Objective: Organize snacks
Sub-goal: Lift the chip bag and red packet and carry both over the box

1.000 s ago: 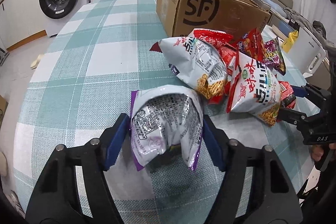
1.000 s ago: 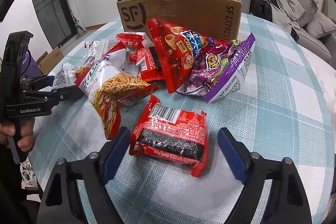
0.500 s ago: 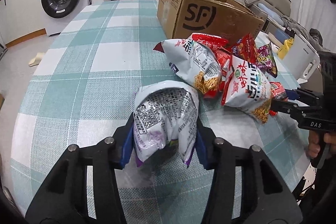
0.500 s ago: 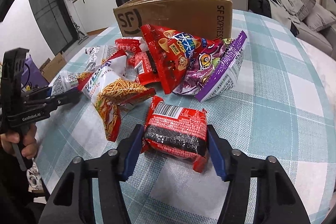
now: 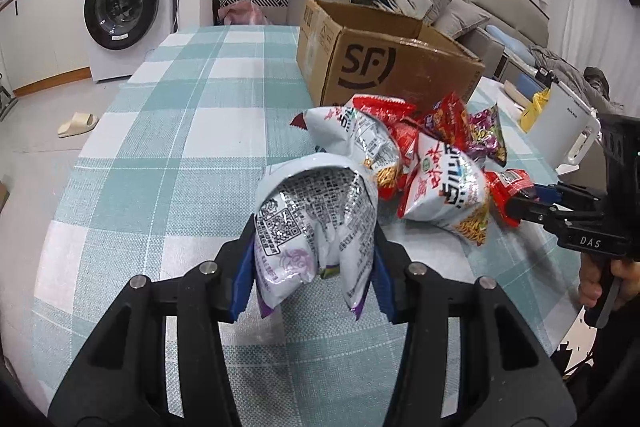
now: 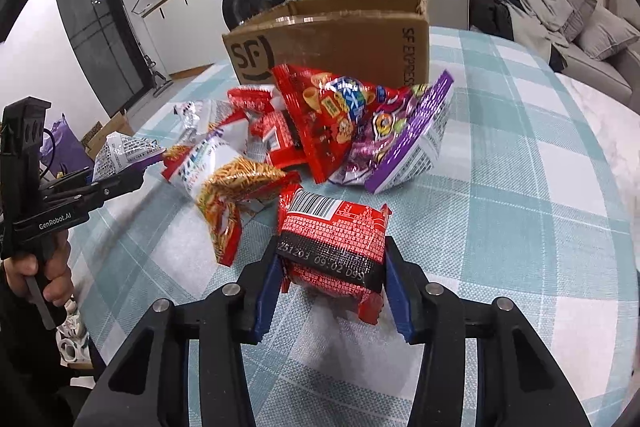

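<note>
silver snack bag (image 5: 316, 223) squeezed in left gripper (image 5: 314, 277); red packet (image 6: 334, 245) clamped in right gripper (image 6: 332, 291) (jaws just closing).

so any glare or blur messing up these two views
Left wrist: glare on the crumpled silver snack bag; fisheye bends the cardboard box. Right wrist: red packet sharp, date code readable; noodle-snack bag slightly smeared.

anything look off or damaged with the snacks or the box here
Nothing torn or spilled. The silver-and-purple bag is creased inward in the left gripper; the right gripper squeezes the red packet. The other bags lie in a jumble before the cardboard box.
</note>
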